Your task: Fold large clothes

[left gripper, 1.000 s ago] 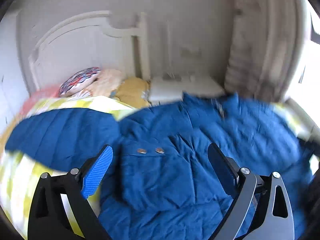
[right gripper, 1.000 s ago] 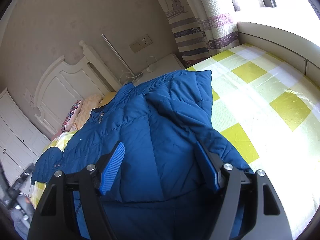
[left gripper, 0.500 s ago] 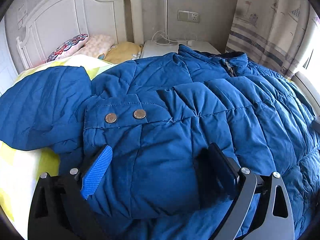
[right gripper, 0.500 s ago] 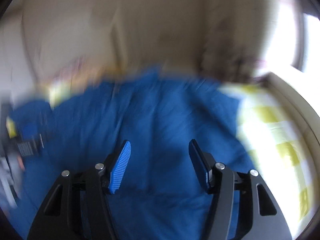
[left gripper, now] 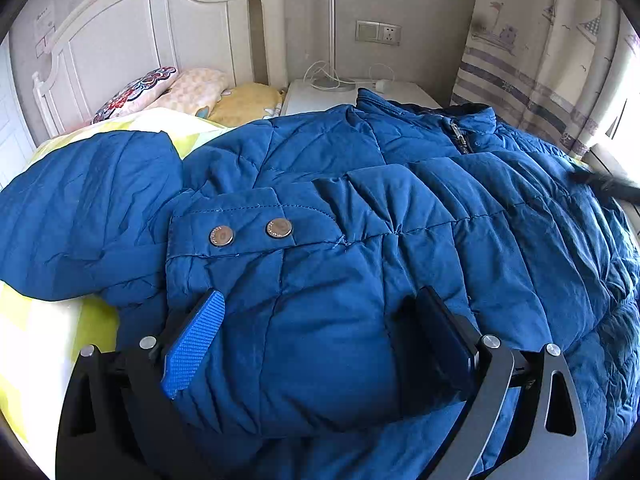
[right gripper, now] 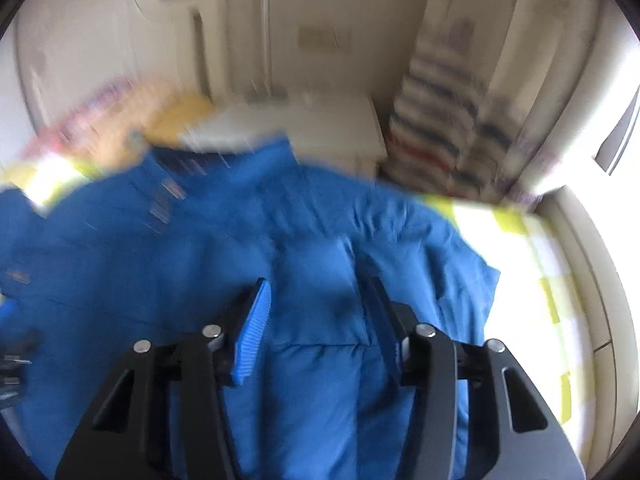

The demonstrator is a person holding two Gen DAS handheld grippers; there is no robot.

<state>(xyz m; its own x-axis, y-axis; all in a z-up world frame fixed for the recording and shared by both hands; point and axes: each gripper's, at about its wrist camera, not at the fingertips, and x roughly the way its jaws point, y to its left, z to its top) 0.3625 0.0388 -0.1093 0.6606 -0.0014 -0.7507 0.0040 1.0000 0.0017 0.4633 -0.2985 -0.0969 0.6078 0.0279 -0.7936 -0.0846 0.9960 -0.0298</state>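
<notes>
Over the last second the left gripper (left gripper: 320,340) has dropped in low over the blue puffer jacket (left gripper: 360,208), and the right gripper's (right gripper: 320,320) fingers have drawn closer together than they were, its view now smeared by a fast swing.

Furthest left, one sleeve (left gripper: 80,208) lies flung out across the yellow checked bedspread (left gripper: 36,340), not yet folded in. Next comes the snap-button flap (left gripper: 248,232), and just below it the left gripper's fingers spread wide around a puffed panel near the hem, touching fabric but pinching nothing, probably lined up for a grab there. The collar and zip (left gripper: 456,136) point toward the nightstand (left gripper: 360,96). On the far side, the right gripper's fingers are part-closed with a fold between them; whether they actually grip it I cannot tell.
</notes>
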